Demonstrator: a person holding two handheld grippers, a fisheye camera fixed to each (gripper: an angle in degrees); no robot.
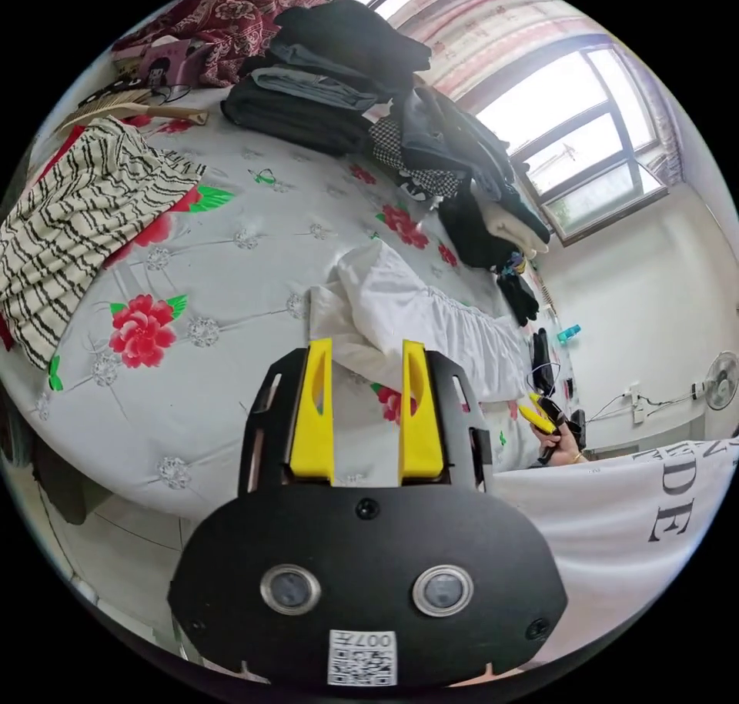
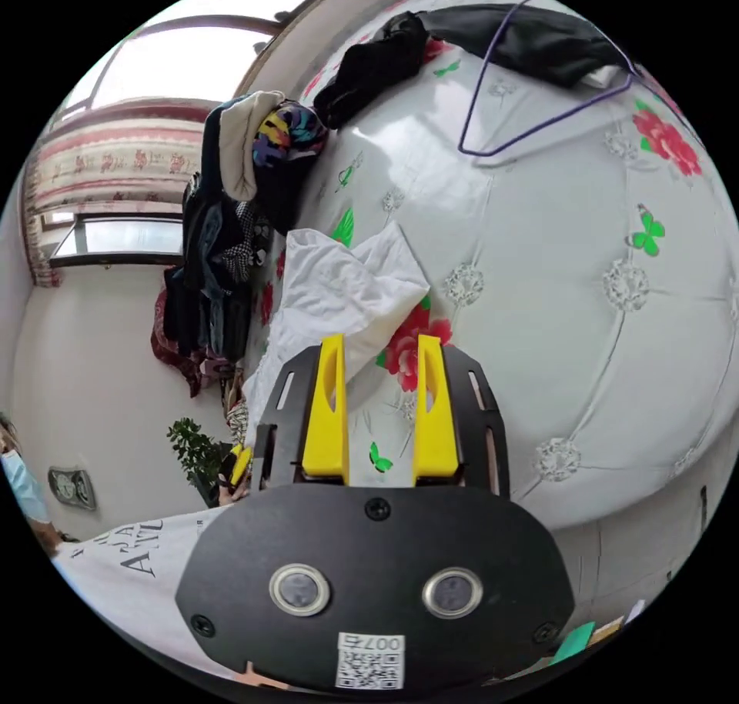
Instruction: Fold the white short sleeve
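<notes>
Between my left gripper's [image 1: 366,350] yellow fingers there is an empty gap; the jaws stand apart and hold nothing, hovering just short of the near edge of the white short sleeve [image 1: 419,323]. My right gripper [image 2: 381,350] is likewise spread and empty, its left fingertip overlapping the shirt's lower hem in that view, though I cannot tell whether it touches the cloth.

Just past both grippers the white short sleeve [image 2: 339,292] lies crumpled on the bed [image 1: 231,273], bunched into a ridge and trailing off in a long strip toward the far side. It rests on a pale quilted bedspread [image 2: 554,288] printed with red flowers and green butterflies.

I judge the shirt to be light, thin and limp: it will sag and drape from wherever I pinch it and will not hold a shape by itself. The bedspread looks smooth, so the cloth may slide when dragged. My best holds seem to be the shoulder seams or hem corners, one per gripper, so I can lift, shake it flat and lay it out before any fold.

Farther out, a striped garment [image 1: 77,219] lies at the left, a heap of dark clothes [image 1: 339,81] sits at the far edge, and a purple hanger [image 2: 539,111] rests on the bed.
</notes>
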